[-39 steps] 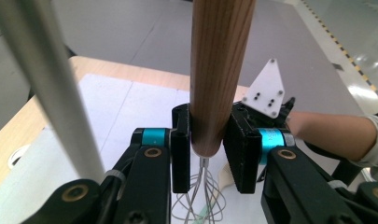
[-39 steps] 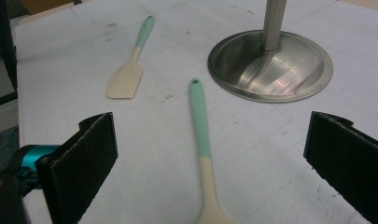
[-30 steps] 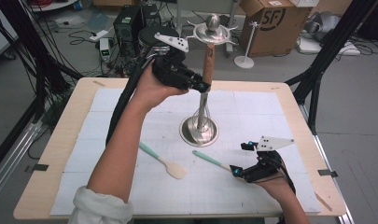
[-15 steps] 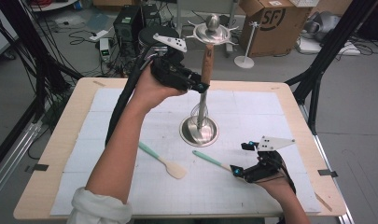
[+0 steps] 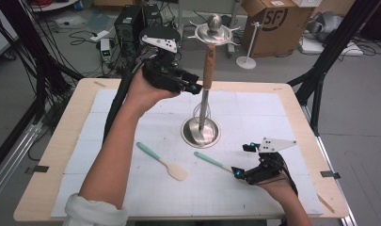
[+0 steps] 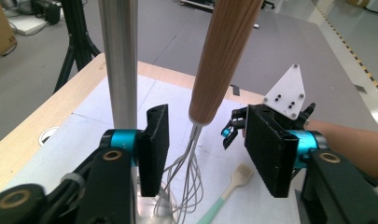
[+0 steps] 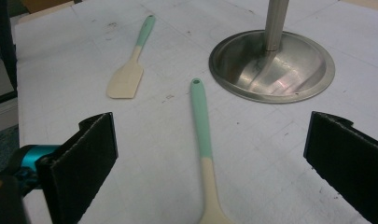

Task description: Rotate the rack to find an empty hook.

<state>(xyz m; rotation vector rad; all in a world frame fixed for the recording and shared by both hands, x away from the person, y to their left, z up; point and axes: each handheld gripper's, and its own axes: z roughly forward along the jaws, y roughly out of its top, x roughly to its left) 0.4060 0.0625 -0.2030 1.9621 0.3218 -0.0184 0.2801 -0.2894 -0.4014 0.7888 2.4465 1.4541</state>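
Observation:
A whisk with a wooden handle (image 5: pixel 209 66) hangs from the top disc (image 5: pixel 215 31) of a steel stand, its wires (image 5: pixel 200 113) beside the pole. My left gripper (image 5: pixel 194 87) is raised at the handle's lower end. Its jaws have just been opening, and in the left gripper view the handle (image 6: pixel 224 60) stands between the pads of that left gripper (image 6: pixel 210 149) without touching them. My right gripper (image 5: pixel 241 160) rests low on the table, open, with a teal-handled brush (image 7: pixel 200 121) lying between its jaws.
The stand's round steel base (image 5: pixel 201 133) sits mid-table on a white gridded mat (image 5: pixel 282 117). A teal-handled spatula (image 5: pixel 162 162) lies left of the brush (image 5: pixel 211 161). Cardboard boxes, cables and black stands crowd the floor beyond the table's far edge.
The left gripper's jaws have spread off the whisk handle and its tip has drawn slightly back to the left. The whisk stays hanging on the stand. The right gripper has not moved.

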